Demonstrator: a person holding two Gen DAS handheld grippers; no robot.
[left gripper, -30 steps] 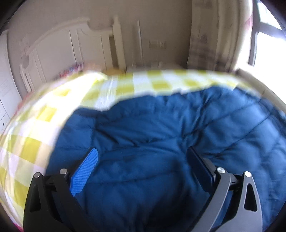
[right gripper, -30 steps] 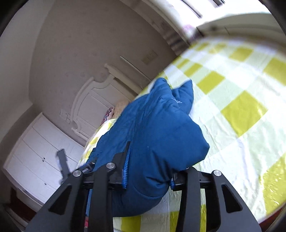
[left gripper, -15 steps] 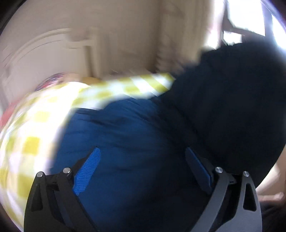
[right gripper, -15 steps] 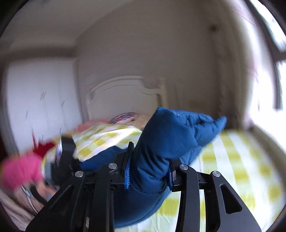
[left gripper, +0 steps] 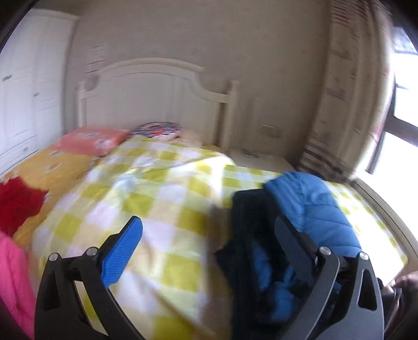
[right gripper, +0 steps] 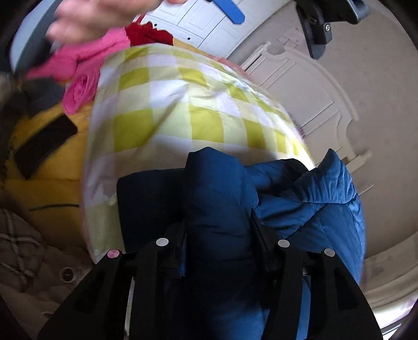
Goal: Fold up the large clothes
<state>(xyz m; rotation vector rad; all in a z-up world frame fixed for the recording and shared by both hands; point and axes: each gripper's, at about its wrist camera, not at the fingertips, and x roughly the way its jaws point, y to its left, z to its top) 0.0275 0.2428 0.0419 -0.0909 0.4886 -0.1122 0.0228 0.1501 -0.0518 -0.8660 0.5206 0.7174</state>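
The blue puffer jacket (right gripper: 308, 206) is bunched up and lifted off the yellow-checked bed cover (right gripper: 167, 109). My right gripper (right gripper: 219, 227) is shut on a thick fold of it. In the left wrist view the jacket (left gripper: 311, 209) hangs at the right, over the bed cover (left gripper: 162, 198). My left gripper (left gripper: 209, 230) is open and empty above the bed, its right finger (left gripper: 290, 240) next to the jacket. Its blue pad (right gripper: 230, 9) shows at the top of the right wrist view.
A pink garment (right gripper: 83, 70) and a red one (left gripper: 15, 201) lie at the bed's left side. A dark phone (right gripper: 44, 145) lies on the orange sheet (right gripper: 52, 183). White headboard (left gripper: 156, 96), wardrobe (left gripper: 23, 89), curtain (left gripper: 347, 104) and window stand beyond.
The jacket has been lifted off the bed by my right gripper and bunched up. My left gripper has come off the jacket and now points over the bare checked cover.
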